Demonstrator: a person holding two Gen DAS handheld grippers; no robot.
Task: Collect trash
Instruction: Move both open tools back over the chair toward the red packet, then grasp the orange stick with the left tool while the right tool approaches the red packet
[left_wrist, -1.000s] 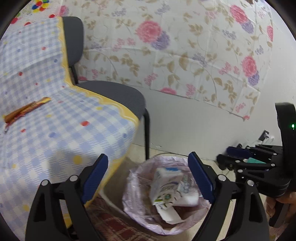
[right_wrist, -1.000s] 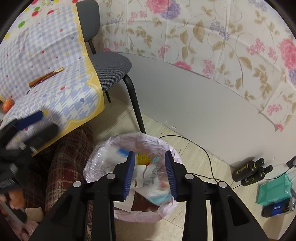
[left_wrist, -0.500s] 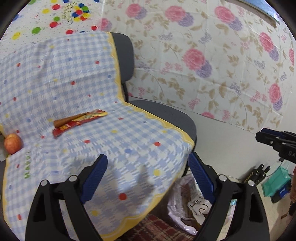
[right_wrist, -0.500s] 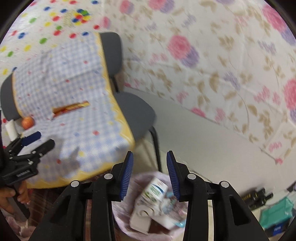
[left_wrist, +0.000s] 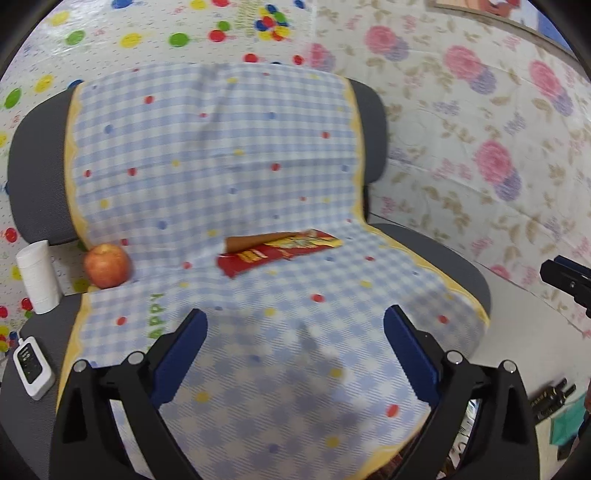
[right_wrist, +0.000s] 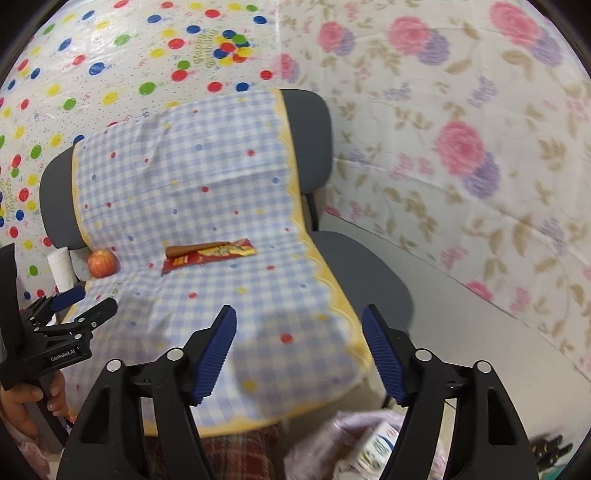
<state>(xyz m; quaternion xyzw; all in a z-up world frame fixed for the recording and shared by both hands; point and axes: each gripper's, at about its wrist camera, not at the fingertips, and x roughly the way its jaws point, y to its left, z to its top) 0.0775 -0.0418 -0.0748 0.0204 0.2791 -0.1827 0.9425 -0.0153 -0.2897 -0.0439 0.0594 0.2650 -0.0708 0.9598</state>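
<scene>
Both views swung from bin (right_wrist: 369, 446) to checked cloth (left_wrist: 258, 155) over chairs.

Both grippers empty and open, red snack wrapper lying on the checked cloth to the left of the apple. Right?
One thing is wrong: the red snack wrapper lies to the right of the apple, not left. The left wrist view shows it, and the right wrist view agrees. The rest stands: it lies on the checked cloth, and the left gripper and right gripper are open and empty.

Even, fairly bright indoor light, with no glare. Both fisheye views bow straight lines and go black at the corners. Motion blur smears the flowered wall (right_wrist: 461, 155) toward three o'clock and softens the checked cloth (left_wrist: 221, 155); a faint shadow lies on it near six o'clock.
</scene>
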